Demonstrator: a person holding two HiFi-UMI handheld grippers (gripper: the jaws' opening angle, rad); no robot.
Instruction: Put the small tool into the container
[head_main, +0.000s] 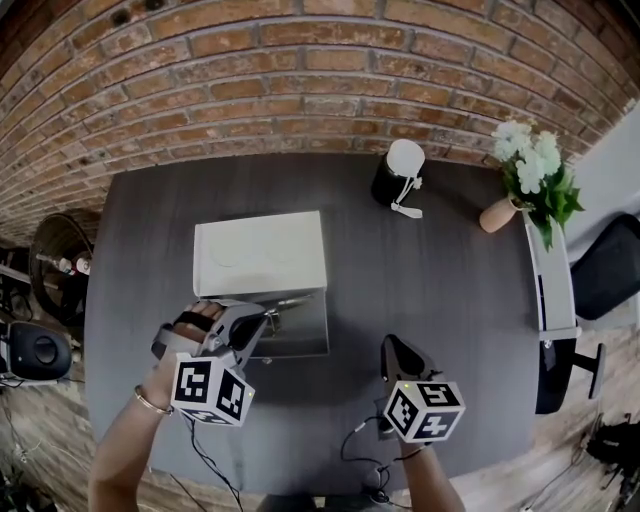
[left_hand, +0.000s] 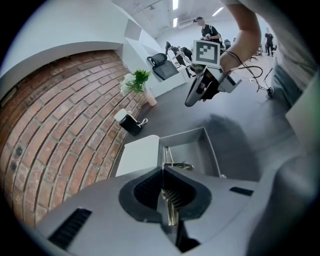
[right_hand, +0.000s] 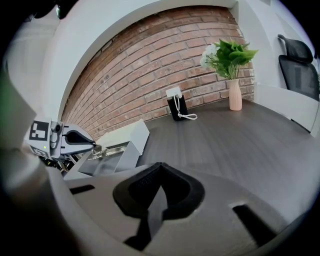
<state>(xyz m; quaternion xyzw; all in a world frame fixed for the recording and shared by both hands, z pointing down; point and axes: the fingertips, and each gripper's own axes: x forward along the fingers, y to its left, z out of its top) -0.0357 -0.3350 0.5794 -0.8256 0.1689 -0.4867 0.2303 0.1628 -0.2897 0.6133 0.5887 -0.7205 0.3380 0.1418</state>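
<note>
Left gripper (left_hand: 163, 172): 2 jaws pinching the small tool (left_hand: 171, 207) (a slender metal piece) over the container (left_hand: 200, 147). Right gripper (right_hand: 159, 172): jaws pressed together, empty.

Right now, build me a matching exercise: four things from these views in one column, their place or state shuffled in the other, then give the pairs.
Things
1. small tool
2. right gripper
3. vase of flowers
4. lid

Place or state
A. jaws together, nothing between them
B. slid back, leaving the container part open
C. clamped in the left gripper
D. standing near the table's far right corner

Pairs: 1-C, 2-A, 3-D, 4-B
</note>
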